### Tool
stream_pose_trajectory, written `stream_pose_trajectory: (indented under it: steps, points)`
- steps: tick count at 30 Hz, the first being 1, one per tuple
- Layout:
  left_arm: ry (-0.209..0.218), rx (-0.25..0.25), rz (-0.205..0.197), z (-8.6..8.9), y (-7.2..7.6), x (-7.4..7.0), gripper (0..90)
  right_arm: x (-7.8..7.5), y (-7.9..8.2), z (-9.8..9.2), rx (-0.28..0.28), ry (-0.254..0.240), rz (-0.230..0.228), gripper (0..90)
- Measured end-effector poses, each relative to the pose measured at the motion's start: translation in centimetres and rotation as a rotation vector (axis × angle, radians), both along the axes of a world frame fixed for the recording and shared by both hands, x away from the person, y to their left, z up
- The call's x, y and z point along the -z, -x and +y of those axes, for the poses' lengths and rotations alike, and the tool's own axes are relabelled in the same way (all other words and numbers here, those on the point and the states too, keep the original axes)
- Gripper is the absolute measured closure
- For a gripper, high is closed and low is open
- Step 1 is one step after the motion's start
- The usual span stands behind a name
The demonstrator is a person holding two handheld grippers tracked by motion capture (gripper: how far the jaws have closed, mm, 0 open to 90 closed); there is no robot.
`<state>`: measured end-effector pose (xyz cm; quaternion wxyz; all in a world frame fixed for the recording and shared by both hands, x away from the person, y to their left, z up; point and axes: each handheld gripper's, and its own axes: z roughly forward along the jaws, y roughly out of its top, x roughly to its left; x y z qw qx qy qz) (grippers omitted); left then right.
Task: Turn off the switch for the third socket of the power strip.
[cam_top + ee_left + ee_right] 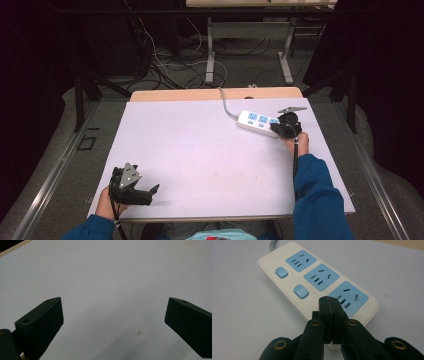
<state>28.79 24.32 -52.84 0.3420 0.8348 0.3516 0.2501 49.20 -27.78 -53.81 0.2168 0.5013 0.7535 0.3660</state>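
Closed tight with nothing between them, my right gripper's [329,305] jaws rest their tips on the near end of the power strip [312,277], about where a third blue switch would sit beside the last socket; two switches [300,291] show, and I judge the press is under way, though whether it has clicked I cannot tell. Lying at the table's [200,150] far right, the strip runs its long axis diagonally, cord end pointing away toward the far edge, while my left gripper [112,322] idles open over bare table.
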Motion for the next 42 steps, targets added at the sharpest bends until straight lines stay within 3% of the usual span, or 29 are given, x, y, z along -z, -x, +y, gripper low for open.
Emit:
stream_pose_trajectory:
  steps: [28, 42]
  points:
    - [0.007, 0.001, 0.006, -0.04, 0.04, 0.04, 2.0, 0.01, 0.02, 0.02, 0.001, -0.006, 0.001, 90.0]
    - [-0.004, 0.002, -0.002, 0.01, 0.01, -0.01, 2.0, -0.13, 0.06, 0.37, 0.002, 0.033, -0.005, 90.0]
